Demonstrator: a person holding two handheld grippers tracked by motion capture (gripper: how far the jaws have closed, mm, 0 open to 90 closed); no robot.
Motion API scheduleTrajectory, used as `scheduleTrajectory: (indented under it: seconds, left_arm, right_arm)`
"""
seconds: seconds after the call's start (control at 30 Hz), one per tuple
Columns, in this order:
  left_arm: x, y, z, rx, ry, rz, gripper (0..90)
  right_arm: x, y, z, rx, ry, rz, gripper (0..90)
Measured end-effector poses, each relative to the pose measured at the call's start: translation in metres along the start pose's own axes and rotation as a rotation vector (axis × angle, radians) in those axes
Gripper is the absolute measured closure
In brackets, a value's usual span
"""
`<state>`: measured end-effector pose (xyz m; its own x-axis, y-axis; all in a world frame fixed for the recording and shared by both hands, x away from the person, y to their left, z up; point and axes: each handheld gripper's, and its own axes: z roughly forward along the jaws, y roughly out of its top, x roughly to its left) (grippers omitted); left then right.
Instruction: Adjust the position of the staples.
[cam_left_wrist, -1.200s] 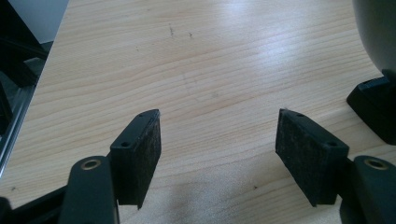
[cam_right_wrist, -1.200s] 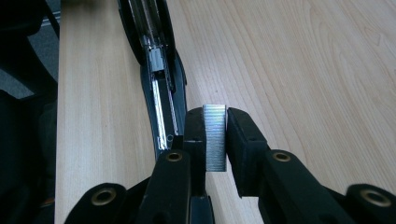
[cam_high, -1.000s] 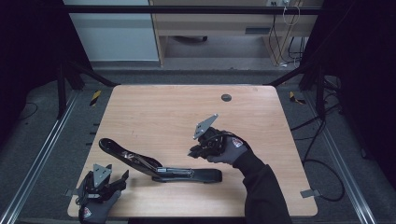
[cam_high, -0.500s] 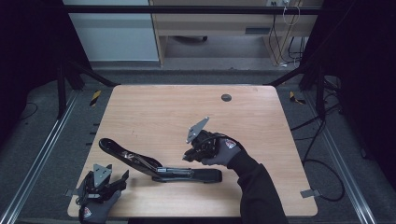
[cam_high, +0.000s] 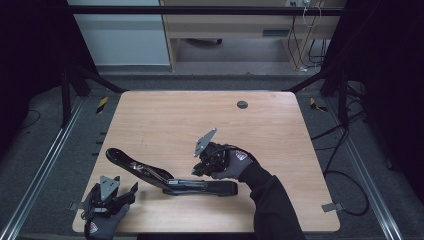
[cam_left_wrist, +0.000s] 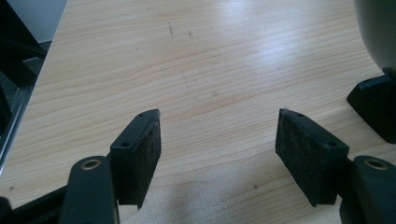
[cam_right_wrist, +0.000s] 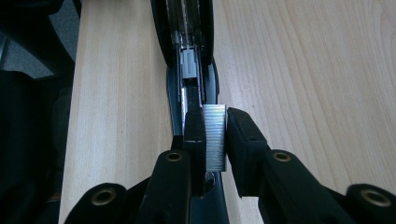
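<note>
- A strip of staples (cam_right_wrist: 215, 137) is clamped between the fingers (cam_right_wrist: 196, 140) of the right gripper (cam_right_wrist: 215, 140), directly above the opened stapler (cam_right_wrist: 189, 70) lying on the bench (cam_right_wrist: 303, 70).
- The left gripper (cam_left_wrist: 218, 140) fingers (cam_left_wrist: 140, 149) are held wide apart, nothing between them, the stapler just beside them.

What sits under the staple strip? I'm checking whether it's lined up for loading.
The staple strip, clamped in the right gripper, hangs over the open stapler; its channel directly beneath is covered.

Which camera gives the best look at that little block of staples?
The right gripper view: the silver strip of staples sits close up, pinched between the right gripper pads above the open stapler. From the high view it's too small to make out.
</note>
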<state>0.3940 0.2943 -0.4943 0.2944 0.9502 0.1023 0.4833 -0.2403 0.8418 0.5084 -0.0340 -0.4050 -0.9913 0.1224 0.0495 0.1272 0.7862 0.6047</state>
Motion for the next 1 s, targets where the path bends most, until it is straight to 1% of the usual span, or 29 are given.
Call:
scheduleTrajectory:
  seconds: [0.13,0.17,0.33,0.53,0.6,0.8,0.93,1.0]
  left_arm:
    - [0.0,0.0,0.0,0.0,0.001,-0.001,30.7]
    - [0.0,0.0,0.0,0.0,0.001,0.0,30.7]
    - [0.0,0.0,0.0,-0.002,0.002,0.0,30.7]
    - [-0.001,0.0,0.0,0.0,0.003,0.002,30.7]
    - [-0.001,0.0,0.0,-0.001,0.003,0.002,30.7]
    - [-0.001,0.0,0.0,-0.001,0.003,0.002,30.7]
    - [-0.001,0.0,0.0,0.0,0.003,0.002,30.7]
    - [-0.001,0.0,0.0,0.0,0.004,0.003,30.7]
  right_arm:
    - [0.001,-0.001,0.005,0.013,0.004,-0.004,78.2]
    - [0.001,-0.001,0.006,0.016,0.011,-0.01,78.1]
    - [0.005,-0.003,0.011,0.024,0.016,-0.002,78.2]
    - [0.007,-0.007,0.017,0.041,0.025,-0.014,78.1]
    - [0.008,-0.007,0.018,0.048,0.022,-0.004,78.2]
    - [0.008,-0.009,0.02,0.054,0.027,-0.008,78.2]
    - [0.007,-0.011,0.021,0.067,0.025,-0.001,78.2]
    - [0.007,-0.011,0.023,0.063,0.03,0.003,78.2]
